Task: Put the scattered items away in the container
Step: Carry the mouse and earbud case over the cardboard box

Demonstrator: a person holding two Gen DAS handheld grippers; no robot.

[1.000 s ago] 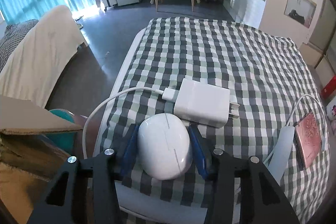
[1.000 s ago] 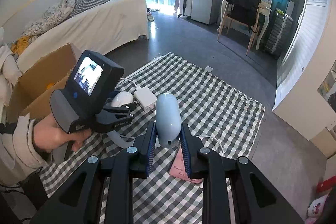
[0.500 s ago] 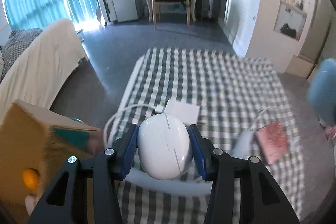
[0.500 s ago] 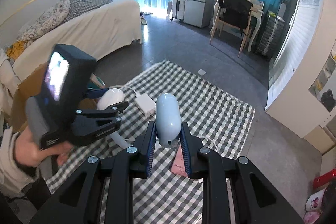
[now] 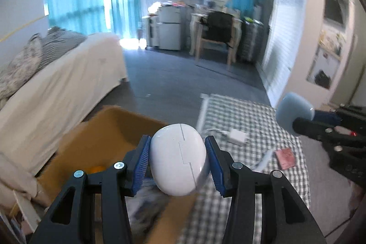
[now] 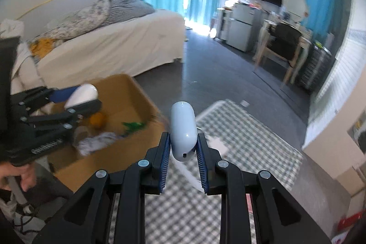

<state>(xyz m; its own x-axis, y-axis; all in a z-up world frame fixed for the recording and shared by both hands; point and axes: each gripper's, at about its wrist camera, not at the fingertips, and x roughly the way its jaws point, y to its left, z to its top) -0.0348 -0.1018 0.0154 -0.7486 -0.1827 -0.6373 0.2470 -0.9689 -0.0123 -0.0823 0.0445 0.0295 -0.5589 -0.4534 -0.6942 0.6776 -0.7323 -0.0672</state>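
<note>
My left gripper (image 5: 178, 162) is shut on a white egg-shaped case (image 5: 178, 158), held in the air over the near rim of an open cardboard box (image 5: 109, 127). From the right wrist view the same white case (image 6: 81, 95) hangs above the box (image 6: 130, 93). My right gripper (image 6: 183, 150) is shut on a pale blue rounded case (image 6: 183, 129), raised above the checked cloth (image 6: 240, 136) just right of the box. That blue case (image 5: 294, 112) shows at the right of the left wrist view.
The box holds an orange ball (image 6: 98, 119), a green item (image 6: 133, 126) and a crumpled cloth (image 6: 96, 141). A white charger (image 5: 238, 136) with its cable and a pink card (image 5: 284, 157) lie on the checked cloth. A bed (image 6: 109, 47) stands behind the box.
Both grippers rose off the checked cloth with their cases and swung left toward the cardboard box. The white case now hangs over the box rather than over the cloth.
</note>
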